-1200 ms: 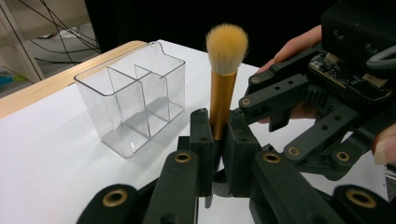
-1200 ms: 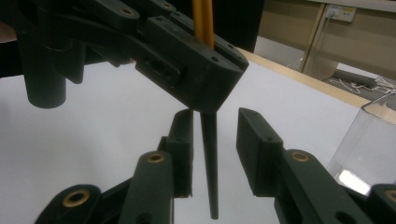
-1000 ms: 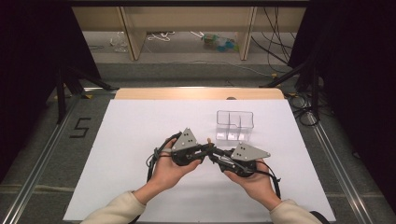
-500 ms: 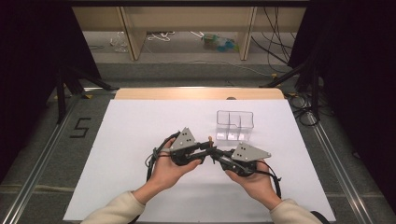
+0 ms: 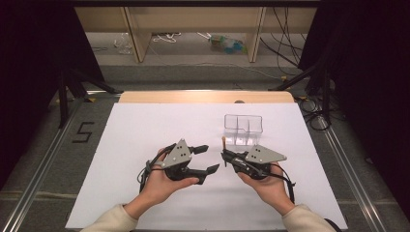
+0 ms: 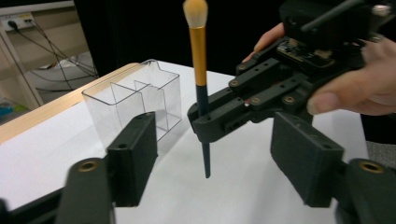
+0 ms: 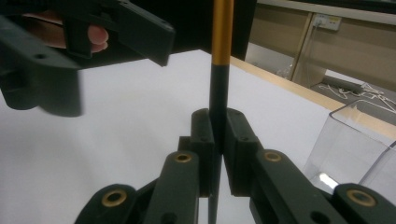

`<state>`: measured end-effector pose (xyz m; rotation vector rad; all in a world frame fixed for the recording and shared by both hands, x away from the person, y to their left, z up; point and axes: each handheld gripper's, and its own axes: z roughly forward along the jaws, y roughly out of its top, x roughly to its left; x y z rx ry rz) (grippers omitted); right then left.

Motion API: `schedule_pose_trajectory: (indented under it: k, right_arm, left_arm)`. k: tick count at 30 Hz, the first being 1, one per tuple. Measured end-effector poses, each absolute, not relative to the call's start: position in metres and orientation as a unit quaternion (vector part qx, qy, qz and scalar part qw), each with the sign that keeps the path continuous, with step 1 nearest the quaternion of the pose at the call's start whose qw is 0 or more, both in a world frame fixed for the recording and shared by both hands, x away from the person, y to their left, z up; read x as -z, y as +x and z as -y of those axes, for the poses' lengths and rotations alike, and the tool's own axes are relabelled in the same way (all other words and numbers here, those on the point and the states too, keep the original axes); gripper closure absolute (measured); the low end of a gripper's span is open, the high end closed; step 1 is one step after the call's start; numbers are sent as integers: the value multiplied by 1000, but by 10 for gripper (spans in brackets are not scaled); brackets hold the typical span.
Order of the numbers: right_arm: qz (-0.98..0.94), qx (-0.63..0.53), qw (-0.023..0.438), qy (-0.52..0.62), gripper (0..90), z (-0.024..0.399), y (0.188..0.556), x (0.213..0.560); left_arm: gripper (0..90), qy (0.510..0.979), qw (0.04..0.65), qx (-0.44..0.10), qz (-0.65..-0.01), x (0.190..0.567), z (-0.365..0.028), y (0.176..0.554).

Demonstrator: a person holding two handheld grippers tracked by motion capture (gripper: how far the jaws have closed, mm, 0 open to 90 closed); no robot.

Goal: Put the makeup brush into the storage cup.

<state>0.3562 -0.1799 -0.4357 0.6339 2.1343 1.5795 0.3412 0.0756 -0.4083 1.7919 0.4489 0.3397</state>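
Note:
A make-up brush (image 6: 200, 51) with a pale tuft, gold ferrule and black handle stands upright a little above the white table. My right gripper (image 7: 218, 126) is shut on its black handle (image 7: 217, 93), low down. In the high view that gripper (image 5: 225, 155) sits right of centre with the brush (image 5: 223, 143) rising from its tips. My left gripper (image 5: 210, 158) is just to its left; its jaws have just been opening and stand wide apart with nothing gripped. In its own view the left gripper (image 6: 215, 154) faces the brush and the right gripper (image 6: 219, 119).
A clear plastic organiser (image 5: 243, 128) with compartments stands just behind the right gripper, also close by in both gripper views (image 6: 133, 100) (image 7: 355, 140). A white sheet (image 5: 145, 130) covers the table, with a wooden edge (image 5: 203, 96) at the back. Cables lie on the floor beyond.
The left gripper's jaws, which were shut and met the right gripper's tips at the brush, have opened and drawn back to the left. The right gripper stays put, holding the brush.

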Motion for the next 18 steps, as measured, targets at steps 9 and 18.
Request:
schedule_pose_trajectory:
  k: [9, 18]
  right_arm:
    - [-762, -570, 205, 230, 841, 182, 355, 432]
    - [-760, -569, 209, 234, 841, 186, 355, 429]
  left_arm:
    - [228, 759, 605, -155, -184, 411, -92, 332]
    - [224, 758, 602, -205, -144, 409, -113, 336]
